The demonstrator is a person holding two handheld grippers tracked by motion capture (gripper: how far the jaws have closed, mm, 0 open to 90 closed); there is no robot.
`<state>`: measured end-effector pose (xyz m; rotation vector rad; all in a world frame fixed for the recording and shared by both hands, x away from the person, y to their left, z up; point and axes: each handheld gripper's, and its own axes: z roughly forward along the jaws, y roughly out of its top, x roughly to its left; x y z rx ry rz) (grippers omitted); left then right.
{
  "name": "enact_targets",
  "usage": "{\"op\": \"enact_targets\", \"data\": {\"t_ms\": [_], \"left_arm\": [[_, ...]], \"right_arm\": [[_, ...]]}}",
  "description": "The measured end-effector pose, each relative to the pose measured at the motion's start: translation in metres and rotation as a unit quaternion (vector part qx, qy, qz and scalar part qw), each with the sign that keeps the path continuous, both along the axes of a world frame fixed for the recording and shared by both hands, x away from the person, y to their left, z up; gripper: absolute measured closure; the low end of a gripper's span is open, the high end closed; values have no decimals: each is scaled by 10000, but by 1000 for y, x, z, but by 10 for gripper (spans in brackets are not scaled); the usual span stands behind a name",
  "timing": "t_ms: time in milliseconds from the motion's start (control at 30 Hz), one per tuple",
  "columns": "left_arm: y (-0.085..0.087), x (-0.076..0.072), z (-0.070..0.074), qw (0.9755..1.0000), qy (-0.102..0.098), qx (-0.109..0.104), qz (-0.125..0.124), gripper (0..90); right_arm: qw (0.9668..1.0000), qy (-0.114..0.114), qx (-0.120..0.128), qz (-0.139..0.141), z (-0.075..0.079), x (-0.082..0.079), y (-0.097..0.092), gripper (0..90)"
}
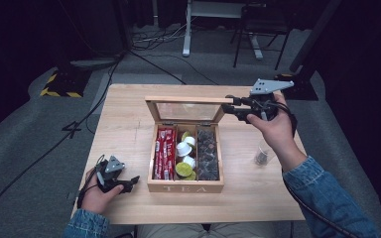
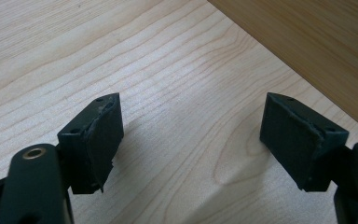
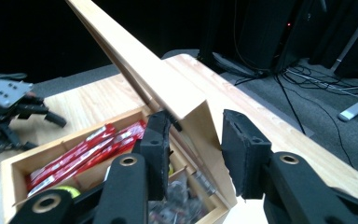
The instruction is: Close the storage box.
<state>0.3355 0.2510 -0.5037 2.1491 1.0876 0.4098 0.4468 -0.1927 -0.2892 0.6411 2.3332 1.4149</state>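
A wooden tea box (image 1: 185,188) sits mid-table with its glass-paned lid (image 1: 186,110) standing upright. Inside are red sachets (image 1: 164,151), white and yellow-green capsules (image 1: 184,148) and dark packets (image 1: 207,153). My right gripper (image 1: 230,105) is at the lid's upper right corner. In the right gripper view the lid's side edge (image 3: 186,107) lies between its jaws; the left jaw is against it and a small gap shows at the right jaw, so the right gripper (image 3: 196,135) is open. My left gripper (image 1: 133,182) rests on the table left of the box, and the left gripper (image 2: 191,121) is open and holds nothing.
A small clear glass (image 1: 262,156) with dark contents stands on the table right of the box, under my right forearm. The box's wooden wall (image 2: 307,42) is just ahead of the left jaws. Cables and desk legs (image 1: 186,29) lie on the floor beyond the table.
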Motion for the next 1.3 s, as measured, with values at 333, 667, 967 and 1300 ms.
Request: {"op": "enact_targets", "data": {"t_ms": [333,667,967,1300], "left_arm": [[0,0,0,10000,-1,1,9,219],[0,0,0,10000,-6,-10,30,219],[-1,-1,0,10000,-6,-11,39,219],[-1,-1,-1,10000,-19,-24,62,220]], "right_arm": [[9999,-26,-151,22,-20,-37,-1,567],[10000,-39,-60,51,-39,-56,-2,522],[9994,-143,-314,53,-59,-77,0,492],[9982,-229,-554,56,-79,-92,1,466]]}}
